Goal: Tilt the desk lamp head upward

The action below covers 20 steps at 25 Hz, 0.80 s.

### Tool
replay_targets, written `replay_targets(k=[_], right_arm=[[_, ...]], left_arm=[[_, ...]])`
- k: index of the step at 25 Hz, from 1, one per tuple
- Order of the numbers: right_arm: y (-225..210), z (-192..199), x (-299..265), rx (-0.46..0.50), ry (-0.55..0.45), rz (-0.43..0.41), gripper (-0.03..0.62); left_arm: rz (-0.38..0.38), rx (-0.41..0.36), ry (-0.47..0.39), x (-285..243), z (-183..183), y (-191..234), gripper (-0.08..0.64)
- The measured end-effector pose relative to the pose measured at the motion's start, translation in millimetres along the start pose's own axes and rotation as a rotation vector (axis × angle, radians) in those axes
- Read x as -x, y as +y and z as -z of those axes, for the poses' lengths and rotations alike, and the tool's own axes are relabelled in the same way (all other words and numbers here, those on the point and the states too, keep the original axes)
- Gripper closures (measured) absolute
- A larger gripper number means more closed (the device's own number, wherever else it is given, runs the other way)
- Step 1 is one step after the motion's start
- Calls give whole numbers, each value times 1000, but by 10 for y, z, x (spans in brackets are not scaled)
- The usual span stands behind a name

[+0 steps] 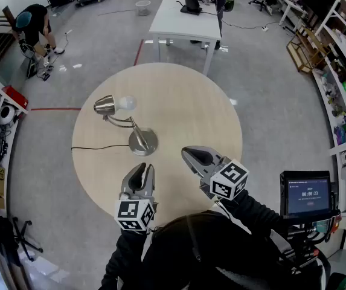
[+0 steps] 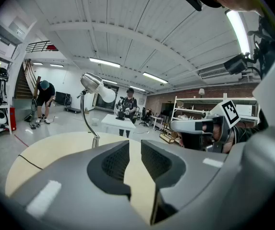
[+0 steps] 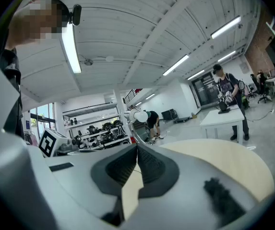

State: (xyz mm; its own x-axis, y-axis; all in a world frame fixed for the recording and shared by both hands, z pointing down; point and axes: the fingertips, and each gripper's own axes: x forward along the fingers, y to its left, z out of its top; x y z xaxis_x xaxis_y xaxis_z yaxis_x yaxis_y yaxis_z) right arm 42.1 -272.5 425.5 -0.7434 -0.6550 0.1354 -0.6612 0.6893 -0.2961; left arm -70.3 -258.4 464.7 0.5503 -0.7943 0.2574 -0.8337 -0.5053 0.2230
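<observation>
The desk lamp stands on the round wooden table (image 1: 209, 101), left of its middle, with its round metal base (image 1: 143, 142) nearest me. Its curved stem rises to the metal shade (image 1: 105, 105), and the white bulb (image 1: 126, 103) points right, about level. In the left gripper view the lamp head (image 2: 91, 83) stands high, ahead and to the left. My left gripper (image 1: 141, 169) hovers just in front of the base, jaws a little apart with nothing between them (image 2: 133, 152). My right gripper (image 1: 189, 153) is shut and empty, right of the base. The lamp (image 3: 136, 115) shows small beyond its closed jaws (image 3: 137, 150).
The lamp's black cord (image 1: 97, 147) runs left off the table. Behind it stands a white rectangular table (image 1: 182, 18) with a person at it. Another person (image 1: 34, 26) bends over at the far left. A screen on a stand (image 1: 308, 195) is at my right, with shelves (image 1: 342, 83) beyond.
</observation>
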Motion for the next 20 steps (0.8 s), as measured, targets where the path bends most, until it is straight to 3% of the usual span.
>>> replay_targets(k=[20], right_arm=[[44, -19, -22, 1, 5, -1, 586]], left_arm=[[-3, 24, 21, 21, 17, 36, 477]])
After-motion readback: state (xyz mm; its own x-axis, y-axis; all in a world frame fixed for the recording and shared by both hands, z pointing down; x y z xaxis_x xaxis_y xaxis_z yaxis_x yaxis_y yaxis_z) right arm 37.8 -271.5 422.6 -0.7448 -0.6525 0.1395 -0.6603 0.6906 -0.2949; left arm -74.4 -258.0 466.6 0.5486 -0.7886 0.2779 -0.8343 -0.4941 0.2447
